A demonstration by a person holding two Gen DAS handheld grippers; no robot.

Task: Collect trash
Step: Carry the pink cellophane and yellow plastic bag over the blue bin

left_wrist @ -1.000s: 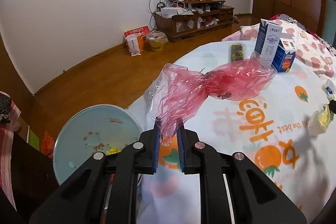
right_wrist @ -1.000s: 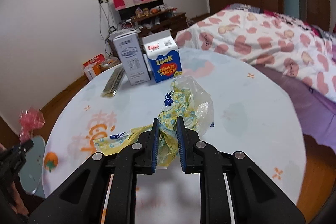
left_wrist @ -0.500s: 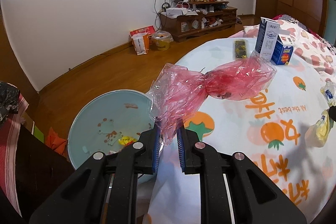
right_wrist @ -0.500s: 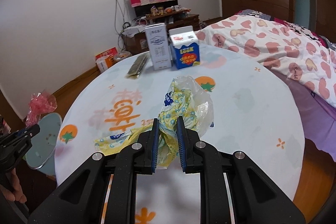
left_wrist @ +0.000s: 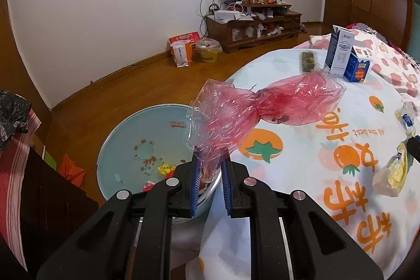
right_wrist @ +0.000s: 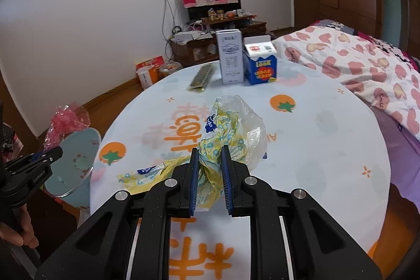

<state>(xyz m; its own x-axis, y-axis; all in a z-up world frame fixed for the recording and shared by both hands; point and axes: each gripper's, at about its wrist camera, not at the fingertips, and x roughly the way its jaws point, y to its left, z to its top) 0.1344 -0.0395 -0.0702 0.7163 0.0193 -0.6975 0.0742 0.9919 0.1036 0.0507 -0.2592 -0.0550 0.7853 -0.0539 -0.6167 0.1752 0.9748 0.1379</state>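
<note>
The left claw [left_wrist: 210,183] is pinching a crumpled red cellophane bag [left_wrist: 265,109] over the pale blue round basin [left_wrist: 126,138] beside the table [left_wrist: 302,175]; releasing looks next. The right claw [right_wrist: 208,179] is gripping a yellow-patterned plastic wrapper [right_wrist: 225,130] above the table.

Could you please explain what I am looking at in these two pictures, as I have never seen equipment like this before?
There is no robot here: a person holds one pair of black tongs in each hand, and a wide-angle camera on each looks forward along its fingers.

The left camera shows the left tongs pinching a red plastic bag above a pale blue basin beside the table.

The right camera shows the right tongs gripping a yellow wrapper over the table.

On the tablecloth stand a white carton and a blue carton, with a flat dark packet alongside.
</note>
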